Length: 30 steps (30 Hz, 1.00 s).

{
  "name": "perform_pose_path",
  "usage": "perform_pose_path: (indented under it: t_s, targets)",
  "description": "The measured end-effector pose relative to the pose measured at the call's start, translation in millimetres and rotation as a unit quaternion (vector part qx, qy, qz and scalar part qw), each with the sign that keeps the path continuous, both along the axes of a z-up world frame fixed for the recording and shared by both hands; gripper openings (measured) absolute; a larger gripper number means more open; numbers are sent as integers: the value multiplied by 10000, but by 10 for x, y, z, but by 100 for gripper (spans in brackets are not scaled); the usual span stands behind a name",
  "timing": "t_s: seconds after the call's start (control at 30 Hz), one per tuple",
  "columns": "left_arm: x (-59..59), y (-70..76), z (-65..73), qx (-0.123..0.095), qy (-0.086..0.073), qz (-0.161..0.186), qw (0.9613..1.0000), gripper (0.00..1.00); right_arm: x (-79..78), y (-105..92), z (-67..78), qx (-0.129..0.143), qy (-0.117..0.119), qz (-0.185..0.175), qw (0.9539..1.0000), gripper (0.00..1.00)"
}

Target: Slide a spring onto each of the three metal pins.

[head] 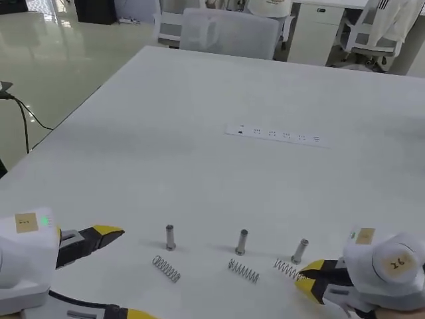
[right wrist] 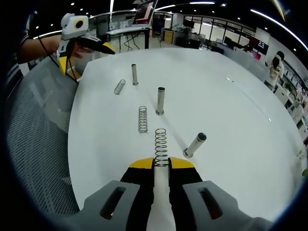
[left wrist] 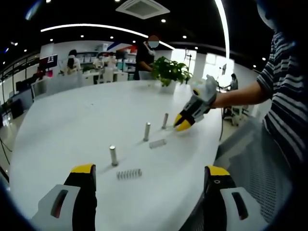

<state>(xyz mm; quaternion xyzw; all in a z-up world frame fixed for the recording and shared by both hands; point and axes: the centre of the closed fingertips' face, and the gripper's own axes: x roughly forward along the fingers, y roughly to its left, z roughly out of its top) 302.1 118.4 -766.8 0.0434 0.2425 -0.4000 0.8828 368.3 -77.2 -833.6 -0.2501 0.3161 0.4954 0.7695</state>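
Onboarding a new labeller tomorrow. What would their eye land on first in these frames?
The right gripper, jaws shut on one end of the rightmost spring, beside the right pin at the front of the white table. Then the bare left pin and middle pin, standing upright, with the left spring and middle spring lying loose in front of them. The left gripper hovers wide open at far left.

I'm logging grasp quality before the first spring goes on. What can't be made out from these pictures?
Right gripper view: how much of the nearest spring is pinched; the closed tips of the right hand-held gripper cover its end.
Head view: the lower jaw of the left hand-held gripper, cut off by the bottom edge.
All views: whether the pins are fixed in the table; their bases are too small.
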Motion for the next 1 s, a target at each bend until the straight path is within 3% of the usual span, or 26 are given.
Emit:
perform_pose_path:
  t_s: [0.13,0.47,0.7,0.8,1.0]
  targets:
    - [-13,-74,-4,-19,42,-161,9999,87,-80,27,89,37,-118,308,9994,8]
    - [17,-278,16,-34,96,-538,9985,81,-285,89,181,-180,-285,977,9946,8]
    - [65,-459,-66,20,215,-937,9954,74,-388,144,189,-238,-301,1215,9919,8]
    - [88,-586,-79,-56,252,-1096,9936,73,-422,158,186,-281,-317,1312,9904,8]
    - [100,-822,-110,-67,235,-1450,9891,67,-440,185,233,-237,-357,1403,9892,8]
